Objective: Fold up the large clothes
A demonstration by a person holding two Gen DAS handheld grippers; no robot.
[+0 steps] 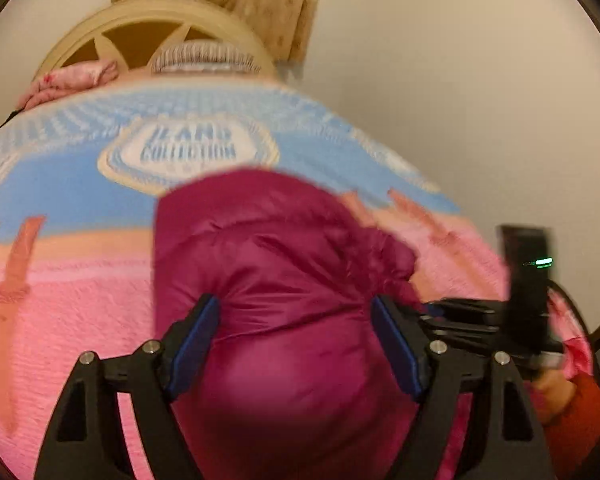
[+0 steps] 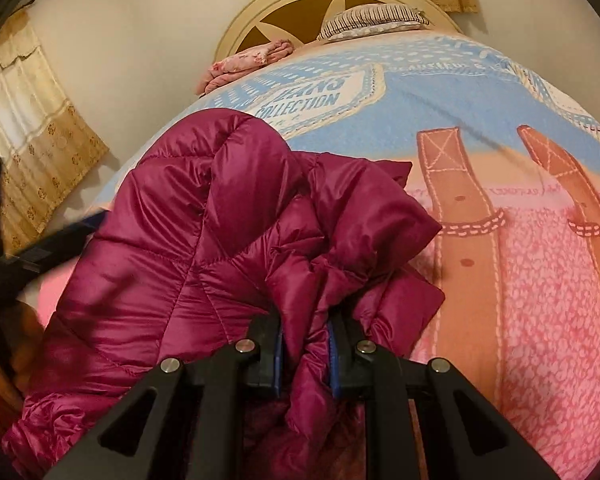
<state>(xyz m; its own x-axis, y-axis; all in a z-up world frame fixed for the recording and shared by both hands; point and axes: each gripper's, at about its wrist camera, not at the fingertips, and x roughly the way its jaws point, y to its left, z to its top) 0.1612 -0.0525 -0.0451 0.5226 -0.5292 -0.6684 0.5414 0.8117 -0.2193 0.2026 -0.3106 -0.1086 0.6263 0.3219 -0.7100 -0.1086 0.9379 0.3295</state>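
A: Where's the jacket (image 2: 204,240)?
B: Bunched on the bed (image 2: 540,280). Right tongs (image 2: 305,354) pinch a fold; left tongs (image 1: 294,344) gape, holding nothing.
A: Next?
B: Probably regrip left, then spread it flat.

Lighting: we record warm, even indoor light in both views, with no lamp or window glow in frame. Shadows: soft only, gathered in the folds of the magenta jacket (image 2: 204,240). Glare: we note a mild sheen on its quilted panels. Blur: the left wrist view is smeared throughout, the print on the blanket (image 1: 60,200) softened; the right wrist view is sharp. Distortion: we find strong fisheye bulging, with dark vignetting at all corners.
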